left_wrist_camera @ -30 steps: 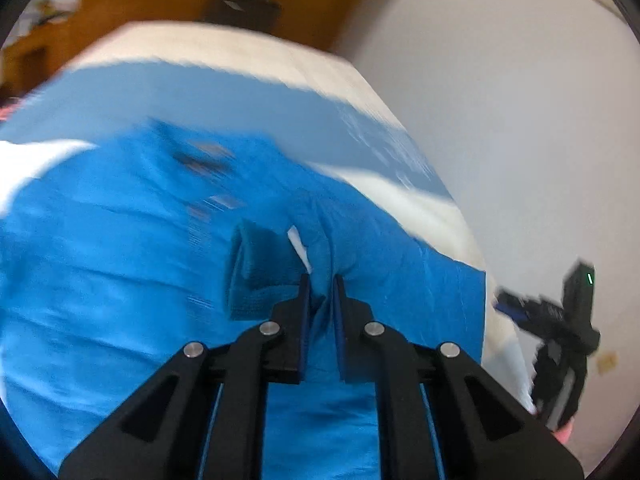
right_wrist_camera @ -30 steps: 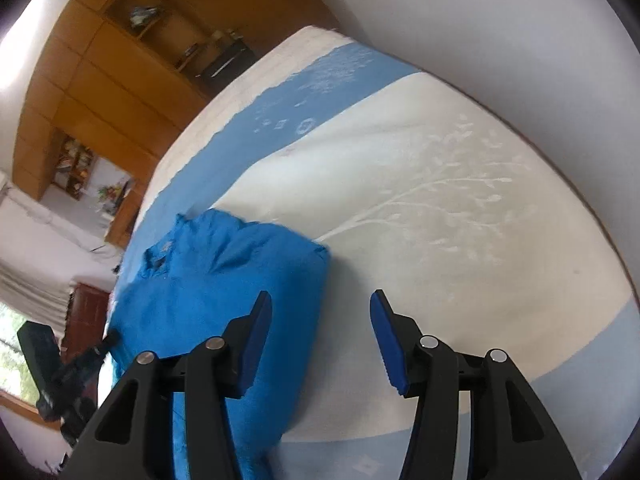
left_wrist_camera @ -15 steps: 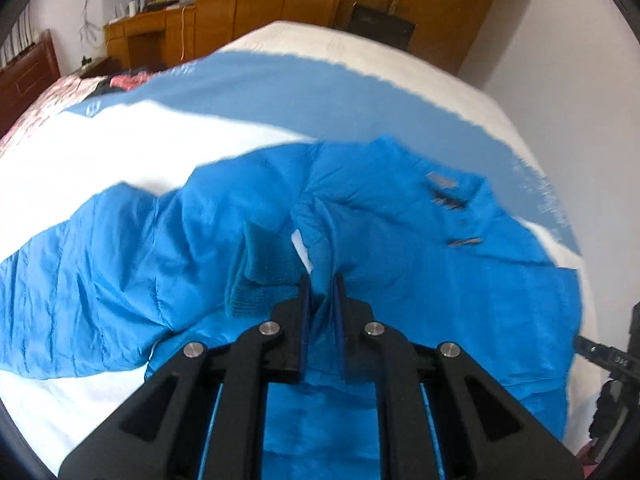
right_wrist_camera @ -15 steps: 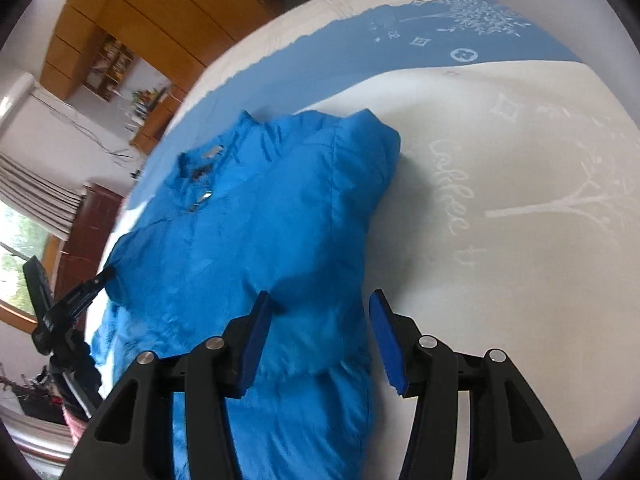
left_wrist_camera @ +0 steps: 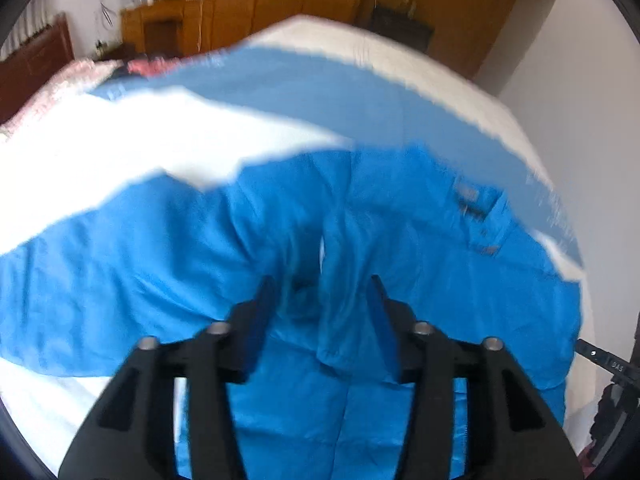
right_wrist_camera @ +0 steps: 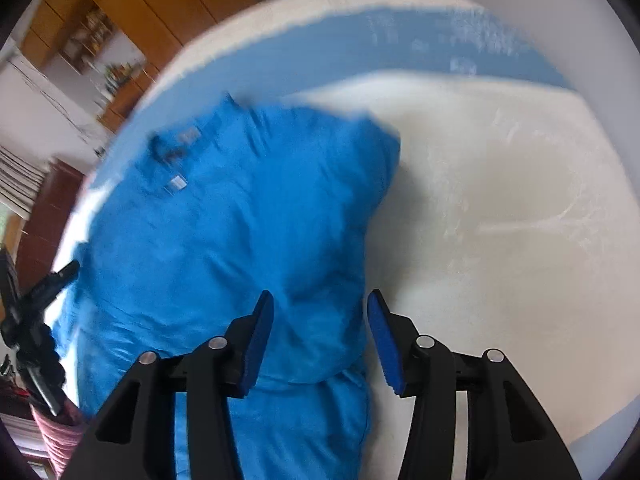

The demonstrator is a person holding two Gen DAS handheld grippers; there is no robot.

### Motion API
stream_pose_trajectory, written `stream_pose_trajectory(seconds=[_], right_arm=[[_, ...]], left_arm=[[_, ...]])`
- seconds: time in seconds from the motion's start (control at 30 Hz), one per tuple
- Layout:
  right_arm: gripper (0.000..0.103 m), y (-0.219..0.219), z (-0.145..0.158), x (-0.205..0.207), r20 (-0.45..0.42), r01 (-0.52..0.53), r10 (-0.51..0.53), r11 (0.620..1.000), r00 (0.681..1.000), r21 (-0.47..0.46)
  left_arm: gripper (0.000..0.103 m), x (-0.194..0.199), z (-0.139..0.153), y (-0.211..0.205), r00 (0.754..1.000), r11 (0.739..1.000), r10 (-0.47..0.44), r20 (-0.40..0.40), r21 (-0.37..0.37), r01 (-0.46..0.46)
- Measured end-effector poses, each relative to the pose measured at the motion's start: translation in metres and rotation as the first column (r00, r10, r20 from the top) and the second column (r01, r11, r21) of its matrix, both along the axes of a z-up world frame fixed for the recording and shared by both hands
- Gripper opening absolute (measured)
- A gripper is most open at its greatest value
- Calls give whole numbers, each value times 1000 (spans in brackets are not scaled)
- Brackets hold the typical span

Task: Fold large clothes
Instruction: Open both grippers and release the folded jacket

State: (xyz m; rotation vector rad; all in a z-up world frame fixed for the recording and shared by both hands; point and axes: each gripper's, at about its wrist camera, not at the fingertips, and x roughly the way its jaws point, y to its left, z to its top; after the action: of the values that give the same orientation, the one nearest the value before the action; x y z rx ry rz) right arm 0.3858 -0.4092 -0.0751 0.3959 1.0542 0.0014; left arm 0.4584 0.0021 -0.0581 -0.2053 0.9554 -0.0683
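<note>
Wooden cupboards behind, a bed (left_wrist_camera: 224, 136) with a blue-and-white cover in front: the sleeve is just released.

My left gripper (left_wrist_camera: 320, 312) was pinching a fold of the blue jacket (right_wrist_camera: 224, 232) a moment ago; its fingers have just opened and the cloth lies loose between them, so this sleeve fold looks finished. My right gripper (right_wrist_camera: 320, 328) hovers half-wide, holding nothing, over the jacket's right edge. Only the left view shows the other sleeve spread out leftward, not yet folded.

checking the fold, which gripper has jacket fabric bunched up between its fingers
The left gripper: a ridge of the blue jacket rises between its just-opened fingers. The right gripper hovers over flatter jacket edge.
</note>
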Motion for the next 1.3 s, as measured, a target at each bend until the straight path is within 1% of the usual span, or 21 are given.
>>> stream_pose_trajectory(seconds=[0.07,0.13,0.17,0.23,0.33,0.4,0.47,0.53,0.63,0.73,0.8,0.87,0.9,0.93,0.97,1.03,1.07,1.13,1.17,1.23,1.3], right_arm=[[50,10,14,2,25,-27,27,1000,999,-5],[50,28,17,9,8,-82,82,997,997,11],[50,37,14,14,-5,-97,97,995,995,12],[50,52,5,26,-27,-111,111,994,993,1],[50,64,-10,38,-63,-128,128,992,990,6],[50,70,-24,44,-105,-127,126,992,986,-8],[47,72,-37,48,-133,-120,116,993,984,-20],[46,71,-47,49,-137,-112,111,994,984,2],[46,70,-51,46,-121,-98,98,995,988,6],[46,74,-52,43,-110,-109,105,994,988,-27],[50,72,-49,43,-108,-112,111,994,988,3],[50,65,-41,39,-100,-107,112,993,989,49],[50,60,-31,31,-59,-122,128,987,990,102],[50,58,-23,27,-27,-135,139,984,990,113],[51,56,-13,21,-2,-138,139,986,990,89],[51,53,-2,11,7,-126,126,992,992,1],[51,51,0,8,2,-121,121,993,993,-17],[51,48,-2,4,-21,-130,130,991,991,-13],[51,47,-4,3,-35,-141,141,990,989,-6],[51,45,-7,-1,-47,-156,155,988,987,-3],[51,46,-10,-4,-53,-171,170,985,984,-23]], left_arm=[[48,-4,15,-6,999,1000,-14,31,16,14],[48,-2,21,-24,998,998,-54,34,29,53],[48,2,17,-40,996,995,-87,18,41,87],[48,10,3,-61,990,990,-138,-27,28,139],[47,25,-26,-77,984,988,-146,-104,28,150],[47,29,-44,-76,981,988,-142,-134,35,148],[47,30,-55,-77,979,986,-156,-133,40,163],[47,27,-59,-81,978,982,-171,-123,62,180],[47,24,-65,-81,979,982,-171,-113,63,179],[47,27,-64,-80,980,982,-167,-105,72,175],[47,28,-61,-80,981,983,-162,-103,69,170],[47,24,-50,-73,983,987,-156,-98,31,160],[47,18,-40,-65,985,988,-152,-82,-8,152],[49,11,-28,-53,987,988,-148,-54,-42,146],[52,2,-17,-41,991,990,-134,-26,-53,133],[55,-14,-2,-14,996,995,-87,9,-43,87],[55,-25,6,9,999,998,-47,25,-37,48],[55,-42,11,53,999,999,38,18,-20,-37],[55,-53,10,85,994,994,106,5,-5,-106],[55,-79,8,148,965,963,263,-12,60,-262],[56,-101,7,201,920,913,393,-9,126,-389]])
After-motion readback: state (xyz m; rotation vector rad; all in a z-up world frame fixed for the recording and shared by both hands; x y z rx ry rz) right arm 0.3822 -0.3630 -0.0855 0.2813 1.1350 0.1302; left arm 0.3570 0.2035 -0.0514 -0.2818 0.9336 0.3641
